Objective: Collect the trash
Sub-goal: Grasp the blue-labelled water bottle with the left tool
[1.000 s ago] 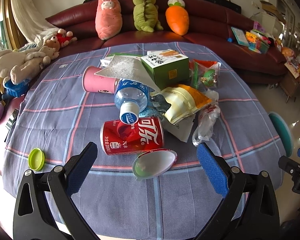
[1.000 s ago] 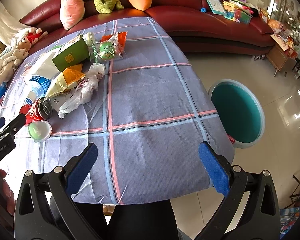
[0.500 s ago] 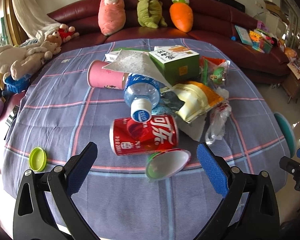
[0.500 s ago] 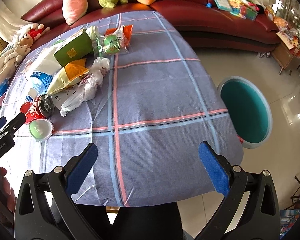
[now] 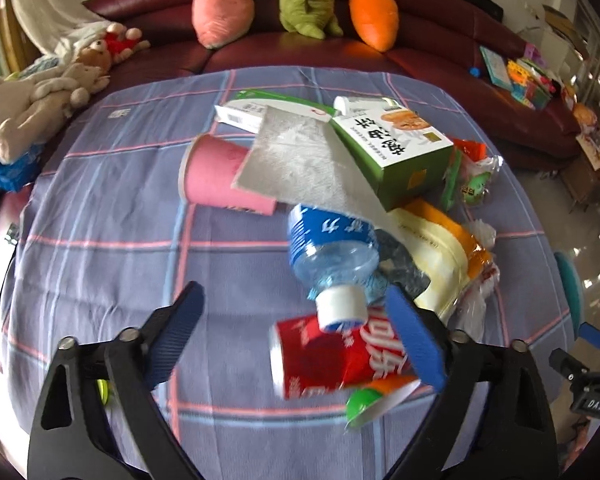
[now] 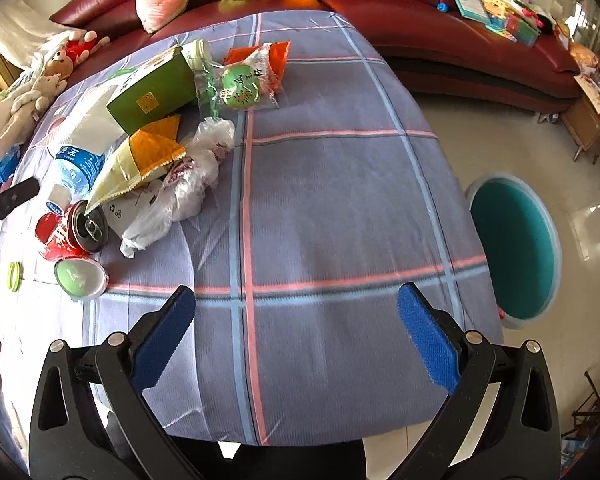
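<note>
A pile of trash lies on the checked tablecloth [image 5: 100,264]. A red soda can [image 5: 332,356] lies on its side nearest me, with a water bottle [image 5: 332,256] pointing its white cap at it. My left gripper [image 5: 296,336] hangs just over the can and its jaws are closing. The can sits between the fingers, close to the right one, and neither pad presses on it. A small green-lidded cup [image 5: 376,396] lies by the can. My right gripper [image 6: 296,338] stands open over bare cloth near the table's front edge, holding nothing. A teal bin [image 6: 512,248] stands on the floor to the right.
Behind the can lie a pink paper cup [image 5: 220,176], a white napkin [image 5: 300,160], a green box [image 5: 396,148], a yellow-orange bag [image 5: 440,248] and a clear plastic bag [image 6: 188,184]. A green lid [image 6: 14,276] lies apart at the left. A red sofa [image 5: 440,56] with plush toys rings the table.
My left gripper has moved in over the pile, so the red can now sits between its fingers, and its jaws have narrowed. My right gripper has drifted a little across the table.
</note>
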{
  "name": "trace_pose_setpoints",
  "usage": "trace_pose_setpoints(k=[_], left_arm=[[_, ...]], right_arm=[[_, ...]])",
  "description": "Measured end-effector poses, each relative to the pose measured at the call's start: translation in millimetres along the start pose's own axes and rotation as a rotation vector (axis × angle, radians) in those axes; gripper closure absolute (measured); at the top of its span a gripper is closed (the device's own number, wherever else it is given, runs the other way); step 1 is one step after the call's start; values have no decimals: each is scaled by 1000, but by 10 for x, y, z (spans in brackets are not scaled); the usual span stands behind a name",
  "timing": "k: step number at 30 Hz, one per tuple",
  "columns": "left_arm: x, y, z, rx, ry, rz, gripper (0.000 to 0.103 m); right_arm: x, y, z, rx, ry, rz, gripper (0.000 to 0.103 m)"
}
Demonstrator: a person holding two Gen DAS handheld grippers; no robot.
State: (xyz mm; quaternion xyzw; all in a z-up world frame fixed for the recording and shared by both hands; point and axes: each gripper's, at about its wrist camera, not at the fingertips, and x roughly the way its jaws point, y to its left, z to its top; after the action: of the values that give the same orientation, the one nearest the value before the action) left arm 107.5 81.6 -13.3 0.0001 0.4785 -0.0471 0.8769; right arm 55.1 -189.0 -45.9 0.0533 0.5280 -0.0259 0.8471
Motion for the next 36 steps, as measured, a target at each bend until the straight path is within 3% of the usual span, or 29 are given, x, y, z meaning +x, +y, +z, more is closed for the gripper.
trace_pose_setpoints(k=[2, 8, 13, 16, 17, 18, 26, 31, 36], left_arm=[[91, -46, 67, 12, 30, -16, 23], [283, -184, 207, 54, 45, 28, 23], [469, -230, 307, 64, 76, 44, 17], [556, -243, 324, 68, 92, 21, 18], [570, -244, 313, 69, 94, 8, 20], [573, -240, 297, 72, 95, -5, 37], [402, 8, 47, 65, 101, -82, 36], [501, 134, 51, 37, 137, -46, 33], [531, 184, 98, 21, 134, -68, 34]], right_arm=[[18, 14, 48, -7, 5, 6, 6], [82, 28, 135, 2, 30, 21, 6], [129, 84, 209, -2, 43, 32, 6], [151, 120, 271, -6, 56, 52, 6], [159, 130, 300, -6, 62, 62, 6], [162, 141, 327, -6, 68, 72, 6], [134, 343, 561, -42, 72, 99, 6], [223, 464, 613, -48, 103, 112, 6], [172, 546, 676, -67, 99, 110, 6]])
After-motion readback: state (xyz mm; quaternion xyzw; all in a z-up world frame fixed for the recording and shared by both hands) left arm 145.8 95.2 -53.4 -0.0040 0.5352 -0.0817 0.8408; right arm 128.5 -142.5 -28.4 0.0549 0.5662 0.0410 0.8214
